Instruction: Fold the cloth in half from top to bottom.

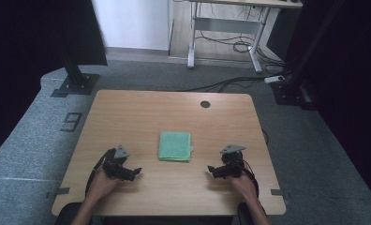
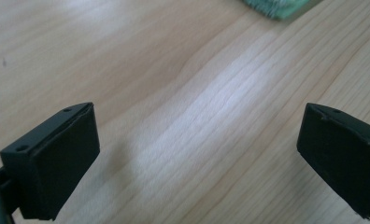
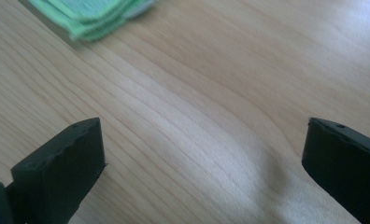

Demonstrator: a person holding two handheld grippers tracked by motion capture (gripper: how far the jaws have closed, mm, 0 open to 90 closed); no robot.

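A folded green cloth (image 1: 175,146) lies flat in the middle of the wooden table (image 1: 141,112). My left gripper (image 1: 136,172) rests low over the table to the cloth's left, its jaws pointing toward it. In the left gripper view the gripper (image 2: 197,158) is open over bare wood, and a corner of the cloth (image 2: 279,7) shows at the top edge. My right gripper (image 1: 211,170) sits to the cloth's right, jaws pointing left. In the right gripper view the gripper (image 3: 202,163) is open and empty, with the cloth (image 3: 89,16) at the upper left.
A round cable hole (image 1: 205,104) is in the table's far edge. Beyond the table stand a black post base (image 1: 73,84), a white desk frame (image 1: 221,33) with cables on the floor, and another dark stand (image 1: 291,89) at the right.
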